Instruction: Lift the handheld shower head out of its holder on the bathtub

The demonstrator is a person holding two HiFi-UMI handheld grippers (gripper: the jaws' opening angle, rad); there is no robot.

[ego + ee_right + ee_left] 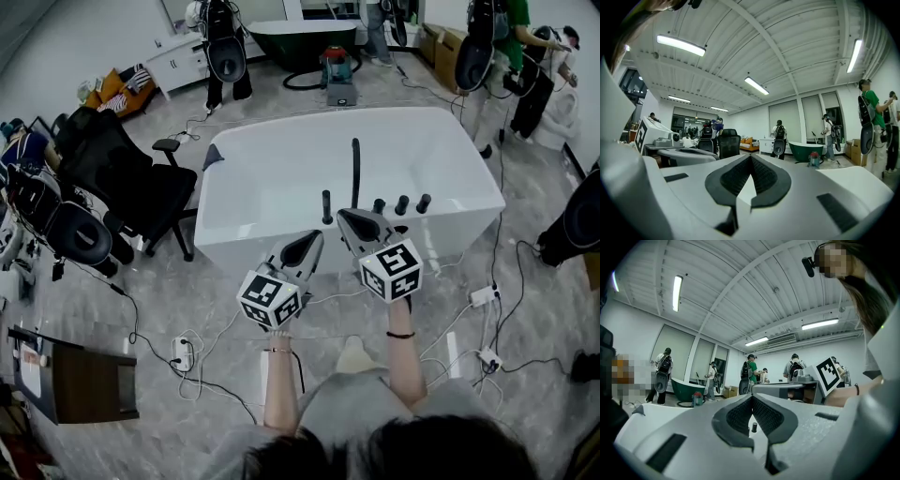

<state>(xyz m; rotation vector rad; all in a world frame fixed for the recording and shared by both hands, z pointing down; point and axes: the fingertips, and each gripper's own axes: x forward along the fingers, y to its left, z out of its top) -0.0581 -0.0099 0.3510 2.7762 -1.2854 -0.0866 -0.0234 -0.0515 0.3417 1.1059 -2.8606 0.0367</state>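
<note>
A white bathtub (281, 178) stands in front of me. On its near rim are black fittings: a tall slim curved pipe (354, 172), a short upright post (326, 206) to its left, and three knobs (401, 203) to its right. I cannot tell which of them is the handheld shower head. My left gripper (316, 237) is shut and empty, just short of the rim, below the short post. That post (754, 427) shows small through the gap under the left gripper's (752, 398) closed tips. My right gripper (343, 217) is shut and empty over the rim, beside the post. In the right gripper view its tips (750, 158) meet.
Cables and power strips (181, 352) lie on the floor around my feet. A black office chair (131, 183) stands left of the tub. A dark green tub (300, 42) and a red vacuum (337, 70) are behind it. Several people stand at the back and right.
</note>
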